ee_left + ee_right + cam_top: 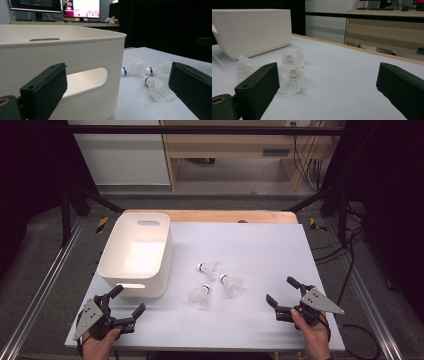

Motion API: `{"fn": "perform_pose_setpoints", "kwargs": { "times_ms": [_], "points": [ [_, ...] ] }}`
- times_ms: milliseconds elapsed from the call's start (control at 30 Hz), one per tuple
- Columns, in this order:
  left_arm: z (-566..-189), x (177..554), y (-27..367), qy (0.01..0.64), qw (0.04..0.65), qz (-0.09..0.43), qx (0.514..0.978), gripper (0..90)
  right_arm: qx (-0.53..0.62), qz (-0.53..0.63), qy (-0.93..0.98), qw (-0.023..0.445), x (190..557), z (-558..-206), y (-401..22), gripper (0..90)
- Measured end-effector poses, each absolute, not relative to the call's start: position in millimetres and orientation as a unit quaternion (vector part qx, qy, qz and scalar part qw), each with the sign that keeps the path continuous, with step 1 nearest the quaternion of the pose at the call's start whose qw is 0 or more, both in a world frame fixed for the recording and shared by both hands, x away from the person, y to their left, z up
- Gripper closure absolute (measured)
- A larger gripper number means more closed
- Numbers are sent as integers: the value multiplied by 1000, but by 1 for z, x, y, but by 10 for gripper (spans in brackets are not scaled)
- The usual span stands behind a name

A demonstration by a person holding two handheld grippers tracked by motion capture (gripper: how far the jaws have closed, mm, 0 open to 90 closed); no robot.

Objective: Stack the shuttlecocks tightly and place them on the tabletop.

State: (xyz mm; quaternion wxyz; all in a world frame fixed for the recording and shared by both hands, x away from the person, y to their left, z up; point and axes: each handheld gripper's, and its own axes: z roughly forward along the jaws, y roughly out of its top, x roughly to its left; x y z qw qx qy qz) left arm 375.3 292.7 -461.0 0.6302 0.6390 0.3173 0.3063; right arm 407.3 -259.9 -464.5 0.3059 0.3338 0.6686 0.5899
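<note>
Three white plastic shuttlecocks lie together mid-table: one (209,268) farthest back, one (231,284) to the right, one (199,296) nearest. A white handled bin (136,254) stands to their left with nothing in it. My left gripper (129,299) rests open at the front left, just below the bin's near wall, nothing between its jaws. The left gripper view has the bin (62,50) close up and the shuttlecocks (157,87) to its right. My right gripper (279,290) stands open at the front right, pointing left at the shuttlecocks (290,80), well short of them.
A white mat (260,250) covers the table, with a wooden edge (210,215) at the back. Beyond it stands a wooden desk (240,150). Cables (350,255) trail on the floor at the right. Monitors (81,8) glow behind the bin.
</note>
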Motion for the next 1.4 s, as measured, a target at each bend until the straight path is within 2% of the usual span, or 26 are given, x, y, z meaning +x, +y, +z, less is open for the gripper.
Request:
{"fn": "perform_pose_setpoints", "kwargs": {
  "times_ms": [333, 600, 767, 933, 1300, 1400],
  "points": [
    [-460, 371, 283, 308, 609, 296, 668, 35, 353, 589, 660, 304, 407, -465, -261, 34],
    [-459, 362, 254, 274, 596, 254, 711, 45, 353, 587, 662, 305, 407, -465, -262, 33],
    [-462, 363, 233, 273, 569, 235, 739, 53, 350, 584, 664, 308, 406, -464, -261, 33],
    [-464, 369, 214, 285, 542, 223, 759, 114, 354, 583, 663, 308, 406, -465, -262, 33],
    [-461, 388, 187, 303, 481, 218, 794, 528, 348, 584, 667, 304, 406, -463, -260, 35],
    [-458, 400, 172, 309, 459, 217, 804, 536, 347, 584, 667, 306, 405, -464, -261, 34]
  ]
}}
